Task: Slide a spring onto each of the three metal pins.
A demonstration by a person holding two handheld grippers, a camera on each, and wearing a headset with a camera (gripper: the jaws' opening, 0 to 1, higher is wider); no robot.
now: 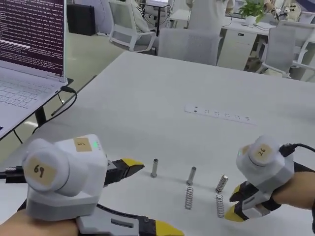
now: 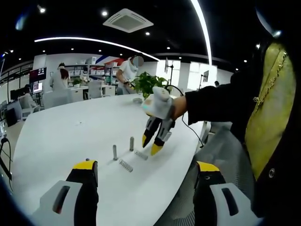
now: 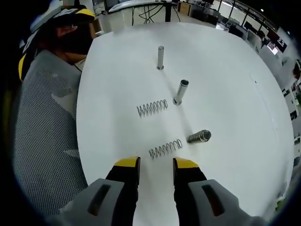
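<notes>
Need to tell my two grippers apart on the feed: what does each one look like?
Both have pale grey housings and black jaws with yellow tips. The left gripper carries a round 69 tag and a small green light. The right gripper carries a 26 tag, with a black cable and a black sleeve behind it.

shiny metal pins (image 3: 160, 57), wire springs (image 3: 152, 108) beside them on a smooth matt table (image 3: 225, 70), right gripper (image 3: 156, 163) looks matt grey plastic
</notes>
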